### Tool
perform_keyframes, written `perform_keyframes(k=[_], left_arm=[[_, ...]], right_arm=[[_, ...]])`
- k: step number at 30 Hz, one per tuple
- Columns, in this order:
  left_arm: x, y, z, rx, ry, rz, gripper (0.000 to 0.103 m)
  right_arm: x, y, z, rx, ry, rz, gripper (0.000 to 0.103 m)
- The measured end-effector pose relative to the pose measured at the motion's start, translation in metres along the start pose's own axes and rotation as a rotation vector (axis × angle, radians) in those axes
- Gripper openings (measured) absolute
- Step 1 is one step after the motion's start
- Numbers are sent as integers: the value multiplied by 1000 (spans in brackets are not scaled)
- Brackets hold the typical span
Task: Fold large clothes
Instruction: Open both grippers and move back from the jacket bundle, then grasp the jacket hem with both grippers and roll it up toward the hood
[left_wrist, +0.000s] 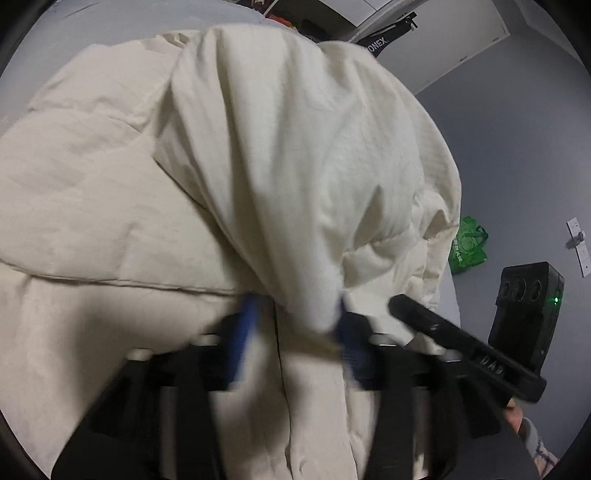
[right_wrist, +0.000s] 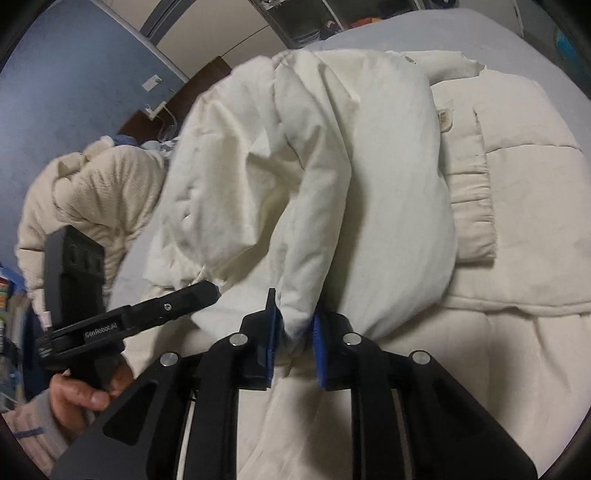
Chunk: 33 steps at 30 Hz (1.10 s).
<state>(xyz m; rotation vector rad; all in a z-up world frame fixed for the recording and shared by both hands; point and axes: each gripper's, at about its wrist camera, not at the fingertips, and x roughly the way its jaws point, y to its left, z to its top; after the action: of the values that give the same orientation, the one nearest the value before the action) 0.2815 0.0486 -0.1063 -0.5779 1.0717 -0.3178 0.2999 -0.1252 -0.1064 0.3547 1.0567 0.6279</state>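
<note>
A large cream quilted coat (left_wrist: 92, 206) lies spread on a grey bed; it also shows in the right wrist view (right_wrist: 517, 229). A puffy part of it (left_wrist: 295, 155) is lifted and bunched between both grippers. My left gripper (left_wrist: 295, 328) has blue pads; cloth hangs between them, with a wide gap. My right gripper (right_wrist: 295, 328) pinches a fold of the same cloth (right_wrist: 295, 206) between its blue pads. The left gripper's body (right_wrist: 129, 321) shows to the left in the right wrist view, the right gripper's body (left_wrist: 469, 347) to the right in the left wrist view.
The grey bed sheet (right_wrist: 388, 33) extends behind the coat. A green bag (left_wrist: 467, 245) lies on the floor to the right of the bed. A cream textured blanket (right_wrist: 92, 184) is heaped at the left. Shelves and a wardrobe (left_wrist: 424, 37) stand behind.
</note>
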Motion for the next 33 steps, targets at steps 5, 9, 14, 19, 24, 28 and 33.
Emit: perform_keyframes(k=[5, 9, 14, 19, 24, 28, 33], left_arm=[[-48, -2, -3, 123, 1, 70, 82], [-87, 18, -8, 126, 14, 120, 83], [-128, 37, -29, 105, 39, 149, 83], [-161, 48, -54, 141, 77, 235, 83], [-182, 63, -74, 118, 96, 319, 83], [-193, 77, -80, 47, 97, 331, 82], [-196, 97, -82, -54, 144, 275, 82]], right_arm=[[-63, -11, -5, -33, -43, 11, 55], [-121, -43, -18, 4, -66, -18, 56], [-168, -88, -43, 89, -51, -80, 56], [-194, -123, -75, 184, 1, -89, 56], [-200, -142, -104, 312, 26, -15, 56], [-199, -146, -118, 370, 40, 27, 56], [-192, -145, -133, 386, 112, 63, 56]])
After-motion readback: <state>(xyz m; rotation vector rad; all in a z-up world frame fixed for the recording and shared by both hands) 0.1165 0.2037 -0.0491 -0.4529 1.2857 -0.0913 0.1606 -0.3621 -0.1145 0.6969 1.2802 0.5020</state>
